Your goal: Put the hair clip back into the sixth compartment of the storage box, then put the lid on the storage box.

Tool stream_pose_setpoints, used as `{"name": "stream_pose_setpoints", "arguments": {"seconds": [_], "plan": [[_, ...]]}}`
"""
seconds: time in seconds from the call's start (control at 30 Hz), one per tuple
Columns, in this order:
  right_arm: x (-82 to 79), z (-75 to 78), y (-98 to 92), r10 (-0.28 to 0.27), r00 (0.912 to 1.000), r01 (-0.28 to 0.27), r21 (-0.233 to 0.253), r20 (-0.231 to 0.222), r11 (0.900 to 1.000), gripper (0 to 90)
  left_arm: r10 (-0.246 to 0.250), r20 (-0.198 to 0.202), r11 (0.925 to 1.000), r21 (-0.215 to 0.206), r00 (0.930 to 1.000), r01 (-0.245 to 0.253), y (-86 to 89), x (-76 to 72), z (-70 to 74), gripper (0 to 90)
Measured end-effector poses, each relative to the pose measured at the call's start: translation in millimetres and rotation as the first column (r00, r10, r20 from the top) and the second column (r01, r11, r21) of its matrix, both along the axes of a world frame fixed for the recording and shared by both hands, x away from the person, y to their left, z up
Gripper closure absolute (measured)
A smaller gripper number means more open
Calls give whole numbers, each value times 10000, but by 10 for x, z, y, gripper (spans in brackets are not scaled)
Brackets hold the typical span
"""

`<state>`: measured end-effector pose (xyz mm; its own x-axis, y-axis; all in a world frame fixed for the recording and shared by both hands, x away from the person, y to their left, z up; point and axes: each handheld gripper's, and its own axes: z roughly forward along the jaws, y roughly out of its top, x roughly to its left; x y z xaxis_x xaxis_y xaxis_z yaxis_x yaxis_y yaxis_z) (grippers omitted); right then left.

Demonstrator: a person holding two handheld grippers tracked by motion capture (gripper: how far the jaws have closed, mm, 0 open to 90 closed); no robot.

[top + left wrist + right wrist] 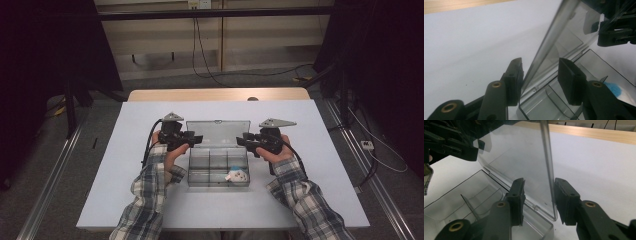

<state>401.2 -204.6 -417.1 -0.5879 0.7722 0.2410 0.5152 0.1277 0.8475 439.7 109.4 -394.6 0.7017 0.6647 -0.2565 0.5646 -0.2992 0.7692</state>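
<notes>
A clear plastic compartment box (200, 170) lies mid-table with its lid (218, 134) standing upright. A small white and blue item (236, 175) rests in its front right compartment, seen as a blue patch (614, 88) in the left gripper view. My left gripper (196, 140) is open astride the lid's left edge (549, 45), its left jaw close against the lid and its right jaw apart (540, 67). My right gripper (242, 140) is open astride the lid's right edge (547, 162), the lid near its right jaw (539, 187). Each gripper view shows the other gripper beyond the lid (615, 35) (456, 147).
The box sits on a white tabletop (310, 165) with a wooden strip (215, 94) along its far edge. Thin dividers (470, 206) split the box base. Dark frames and cables stand on the floor beyond and beside the table.
</notes>
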Motion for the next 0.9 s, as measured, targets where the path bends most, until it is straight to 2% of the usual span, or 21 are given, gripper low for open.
{"name": "stream_pose_setpoints", "arguments": {"seconds": [0.1, 0.23, 0.6, 0.8, 0.9], "plan": [[0, 8, -8, 60, 10000, -60, 105, -31, 9999, 622, 16, -13, 10000, 19, 10000, -16, 15, -36, 7, 555], [-33, 18, 11, 107, 9999, -106, -152, 108, 9998, 621, -21, -11, 10000, 28, 10000, 21, 23, -53, 10, 555], [-102, 11, -8, 92, 9994, -87, -132, 330, 9999, 618, -106, -42, 9999, 42, 9999, 107, 73, -101, 21, 557], [-97, -2, 2, 161, 9994, -160, -53, 303, 9999, 597, 61, -63, 10000, -8, 10000, -61, 121, -140, 31, 566], [-108, 7, 16, 182, 9991, -175, -189, 382, 9997, 599, 47, -159, 10000, 29, 9999, -47, 150, -159, 27, 568]]}}
